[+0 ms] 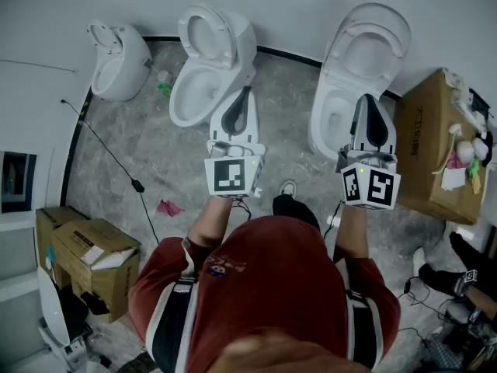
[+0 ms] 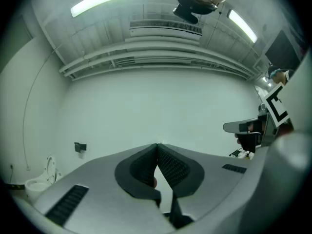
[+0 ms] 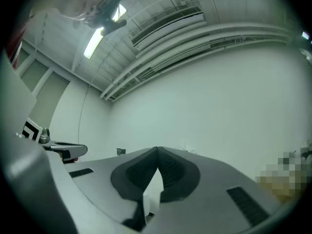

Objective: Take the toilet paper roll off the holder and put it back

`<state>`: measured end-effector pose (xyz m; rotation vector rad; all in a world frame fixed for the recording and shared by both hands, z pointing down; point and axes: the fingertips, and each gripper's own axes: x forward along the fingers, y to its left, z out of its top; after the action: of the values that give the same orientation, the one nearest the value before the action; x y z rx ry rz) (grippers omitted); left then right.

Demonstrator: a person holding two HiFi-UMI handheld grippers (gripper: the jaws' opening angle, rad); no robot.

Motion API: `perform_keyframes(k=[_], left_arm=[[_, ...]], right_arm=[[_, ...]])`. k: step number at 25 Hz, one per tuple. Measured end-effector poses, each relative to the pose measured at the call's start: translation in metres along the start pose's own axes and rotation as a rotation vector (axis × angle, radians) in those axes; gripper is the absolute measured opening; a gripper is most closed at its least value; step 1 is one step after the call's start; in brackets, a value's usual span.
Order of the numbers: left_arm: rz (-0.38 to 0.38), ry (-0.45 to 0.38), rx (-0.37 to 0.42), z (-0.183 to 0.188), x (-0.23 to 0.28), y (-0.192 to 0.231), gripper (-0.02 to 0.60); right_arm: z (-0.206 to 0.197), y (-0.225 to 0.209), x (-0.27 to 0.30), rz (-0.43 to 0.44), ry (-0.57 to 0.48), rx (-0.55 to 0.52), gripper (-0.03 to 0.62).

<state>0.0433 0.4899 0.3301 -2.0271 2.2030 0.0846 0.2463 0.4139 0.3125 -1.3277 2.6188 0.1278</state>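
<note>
No toilet paper roll shows in any view. A small dark fixture (image 2: pixel 80 146) is mounted on the white wall ahead, also seen as the dark fixture (image 3: pixel 120 151) in the right gripper view; I cannot tell whether it is the holder. My left gripper (image 1: pixel 247 93) is held out level over the floor, its jaws shut tip to tip (image 2: pixel 157 146) with nothing between them. My right gripper (image 1: pixel 366 99) is beside it at the same height, also shut and empty (image 3: pixel 157 149). Both point at the blank wall, well short of it.
Three white toilets stand on the grey floor below: a small toilet (image 1: pixel 116 61) at left, a middle toilet (image 1: pixel 206 64) and a right toilet (image 1: pixel 365 61). Cardboard boxes (image 1: pixel 89 259) lie at left, a large box (image 1: pixel 431 146) at right. A black cable (image 1: pixel 116 162) crosses the floor. Another person's foot (image 1: pixel 435 274) is at lower right.
</note>
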Motion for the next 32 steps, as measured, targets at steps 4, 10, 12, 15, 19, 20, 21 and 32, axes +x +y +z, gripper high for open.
perform_keyframes(k=[4, 10, 12, 15, 19, 20, 21, 32], left_arm=[[-0.014, -0.023, 0.021, 0.006, -0.080, 0.024, 0.018], [0.000, -0.061, 0.001, 0.028, -0.148, 0.034, 0.018], [-0.002, -0.074, 0.001, 0.034, -0.157, 0.032, 0.018], [-0.003, -0.083, 0.002, 0.040, -0.166, 0.031, 0.018], [0.000, -0.088, 0.004, 0.043, -0.161, 0.032, 0.018], [0.000, -0.086, 0.006, 0.043, -0.158, 0.032, 0.018], [0.001, -0.082, 0.008, 0.042, -0.153, 0.031, 0.018], [-0.010, -0.068, 0.014, 0.025, -0.057, 0.030, 0.018]], right_arm=[[0.004, 0.063, -0.058, -0.005, 0.032, -0.006, 0.009], [0.021, 0.110, -0.114, 0.005, 0.034, -0.018, 0.009], [0.025, 0.114, -0.124, 0.002, 0.032, -0.022, 0.009], [0.030, 0.116, -0.132, -0.014, 0.018, -0.009, 0.009], [0.030, 0.111, -0.130, -0.030, 0.001, 0.006, 0.009], [0.029, 0.107, -0.127, -0.032, 0.001, 0.010, 0.009], [0.028, 0.102, -0.124, -0.035, 0.001, 0.014, 0.009], [0.004, 0.045, -0.046, -0.064, 0.014, 0.032, 0.009]])
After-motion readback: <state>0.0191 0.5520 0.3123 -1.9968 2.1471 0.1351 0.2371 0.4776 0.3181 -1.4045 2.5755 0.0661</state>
